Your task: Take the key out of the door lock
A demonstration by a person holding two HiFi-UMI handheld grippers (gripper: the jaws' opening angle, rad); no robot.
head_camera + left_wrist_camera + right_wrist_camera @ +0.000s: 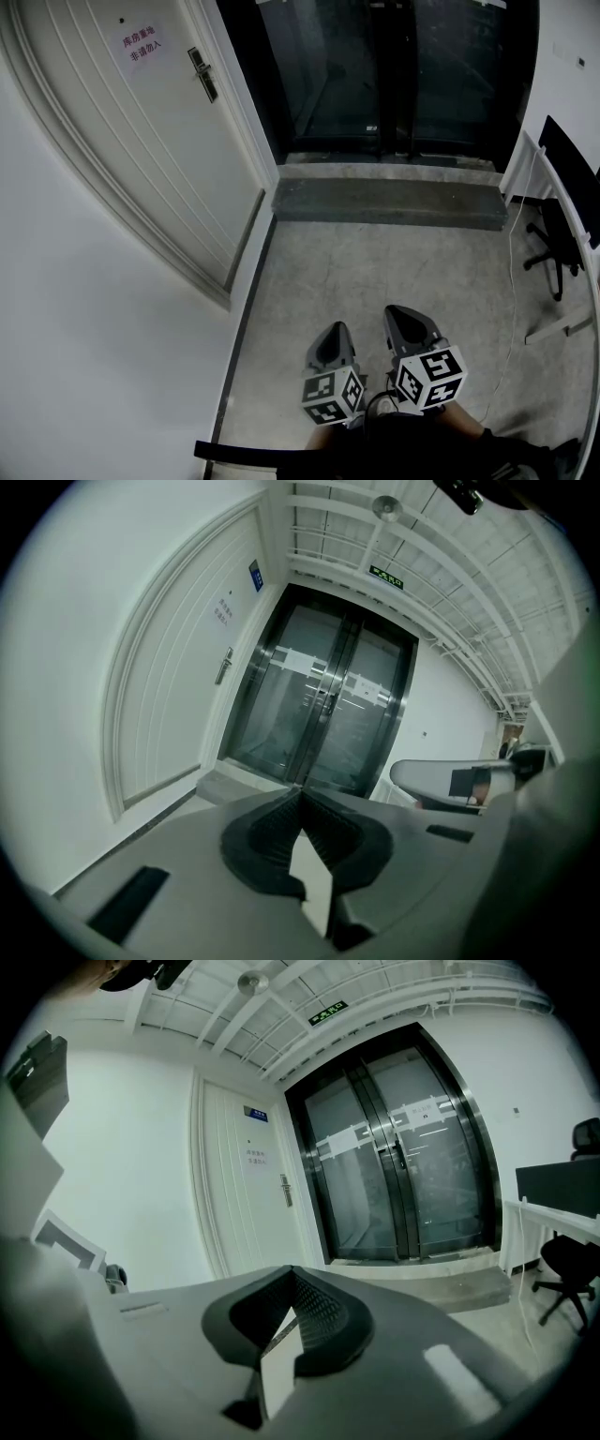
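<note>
**Inspection: both grippers idle, door lock out of reach**

Tool state. The left gripper (332,339) and the right gripper (409,325) are held low and close to the person's body, side by side and pointing forward over the bare floor (394,272). In each gripper's own view the ribbed pads meet at the tips. Both sets of jaws are closed with nothing between them.

Task object. The door lock (202,72) sits on the white door (122,159), just below a paper notice (141,44). From both tools it lies ahead and to the left, higher than the jaw tips and well apart from them. No key can be made out at the lock in any view, as the fitting is too small to resolve. If a key is present, its shank would be expected to stand out from the door face, so extraction would run straight away from the door.

Governing relation. The left gripper is on the door side and is judged slightly nearer the lock. Both tools currently point toward the dark glass doors (375,66) rather than the white door. Either tool would need to turn left, rise and close the whole gap before opening on the key head.

Assessment. The task is not yet begun, and there is no contact with the lock.
</note>
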